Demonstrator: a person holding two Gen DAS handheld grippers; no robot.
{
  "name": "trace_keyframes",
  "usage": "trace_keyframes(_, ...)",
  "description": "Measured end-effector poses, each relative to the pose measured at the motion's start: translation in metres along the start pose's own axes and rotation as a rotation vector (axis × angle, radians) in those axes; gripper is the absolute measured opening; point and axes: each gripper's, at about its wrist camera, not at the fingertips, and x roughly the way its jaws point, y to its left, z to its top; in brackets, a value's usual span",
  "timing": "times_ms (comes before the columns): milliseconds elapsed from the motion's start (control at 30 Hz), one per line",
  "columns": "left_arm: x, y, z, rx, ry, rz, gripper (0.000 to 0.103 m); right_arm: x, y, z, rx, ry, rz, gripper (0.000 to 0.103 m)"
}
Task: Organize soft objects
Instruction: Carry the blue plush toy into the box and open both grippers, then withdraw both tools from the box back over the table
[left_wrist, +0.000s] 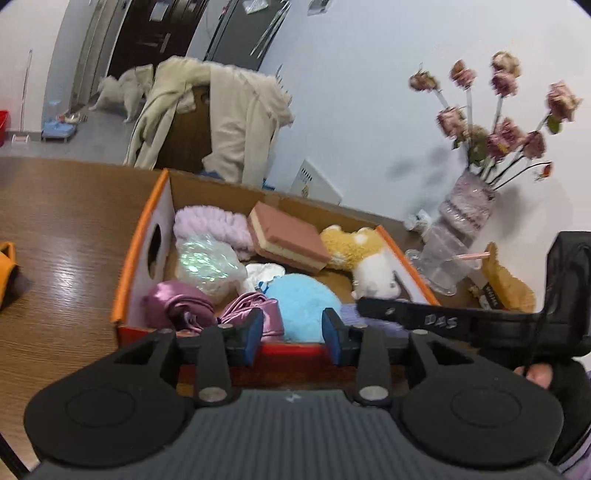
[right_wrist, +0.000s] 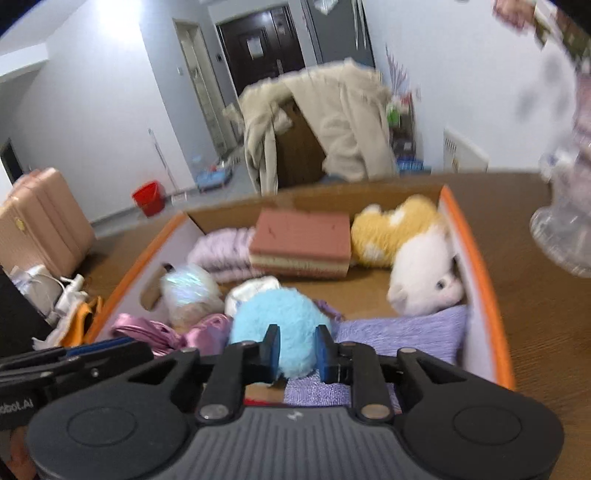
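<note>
An orange-edged cardboard box on the wooden table holds soft things: a fluffy blue ball, a pink sponge block, a yellow-and-white plush, a lilac towel, an iridescent puff and satin purple cloth. My left gripper is open and empty at the box's near wall. My right gripper has its pads either side of the blue ball, above a lilac knit cloth in the box. The sponge and plush lie behind.
A clear vase of dried roses stands on the table right of the box, also at the right edge of the right wrist view. A coat-draped chair is behind. An orange object lies left. A pink suitcase stands on the floor.
</note>
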Motion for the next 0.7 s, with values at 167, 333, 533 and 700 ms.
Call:
trace_keyframes(167,-0.058,-0.016,-0.007,0.122,-0.112,0.016,0.049,-0.071,0.018,-0.008,-0.051,-0.126,0.014,0.032)
trace_keyframes(333,-0.107,-0.033,-0.037,0.249,-0.202,0.064,0.075,-0.138,0.046,-0.034,-0.131,-0.294,-0.024,0.054)
trace_keyframes(533,-0.154,-0.036,-0.096,0.309,-0.310,0.101,0.091,-0.181,0.060,-0.096,-0.156,-0.466,-0.083,0.085)
trace_keyframes(700,-0.182,-0.031,-0.144,0.316,-0.349,0.113,0.100,-0.190,0.064,-0.161,-0.140,-0.467,-0.112,0.091)
